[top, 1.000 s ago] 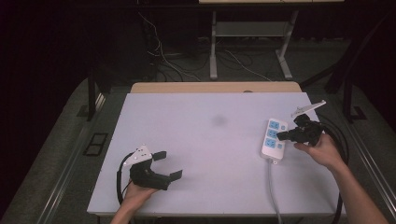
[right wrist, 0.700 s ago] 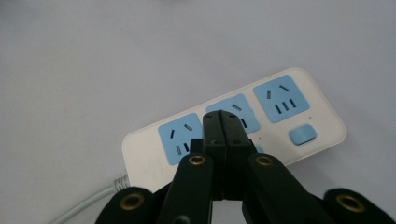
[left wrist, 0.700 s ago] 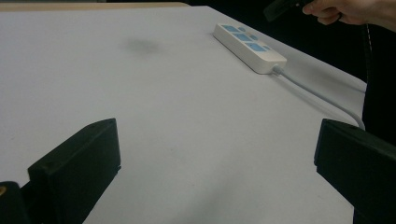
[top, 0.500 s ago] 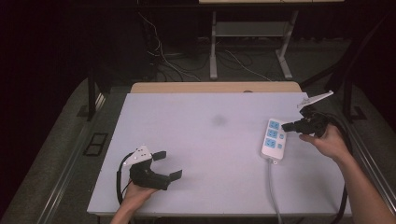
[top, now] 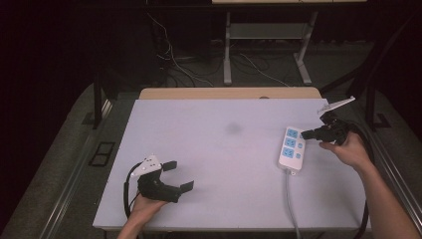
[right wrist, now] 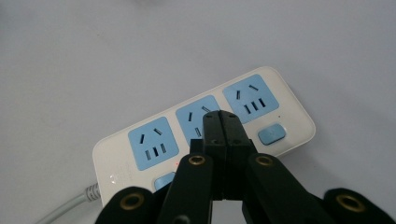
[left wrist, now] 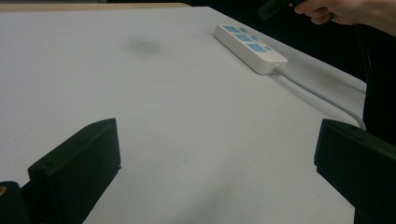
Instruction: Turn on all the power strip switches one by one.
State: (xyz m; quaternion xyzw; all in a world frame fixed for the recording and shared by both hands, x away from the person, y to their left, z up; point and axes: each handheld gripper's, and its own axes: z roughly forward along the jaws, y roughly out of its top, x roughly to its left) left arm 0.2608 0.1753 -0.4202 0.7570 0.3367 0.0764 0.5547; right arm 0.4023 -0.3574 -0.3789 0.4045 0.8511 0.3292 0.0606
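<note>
A white power strip (top: pixel 291 148) with three blue sockets lies flat on the right side of the white table (top: pixel 224 144); its grey cable (top: pixel 291 204) runs toward the front edge. My right gripper (top: pixel 305 134) hovers at the strip's right side, jaws pressed together with nothing between them. In the right gripper view the shut gripper (right wrist: pixel 221 122) hangs just above the power strip (right wrist: pixel 140 154), over its middle socket. My left gripper (top: pixel 178 175) rests near the front left of the table, open and empty. In the left gripper view the power strip (left wrist: pixel 250 41) lies far off at the upper right.
A faint dark smudge (top: pixel 233 128) marks the table's middle. A wooden board edge (top: pixel 229 93) runs along the table's back. Metal stand legs and cables (top: pixel 234 55) sit on the dark floor behind. A black cable (top: pixel 366 144) trails from my right gripper past the table's right edge.
My right gripper has drawn back to the right off the power strip and lifted slightly. The left gripper has stayed still.
</note>
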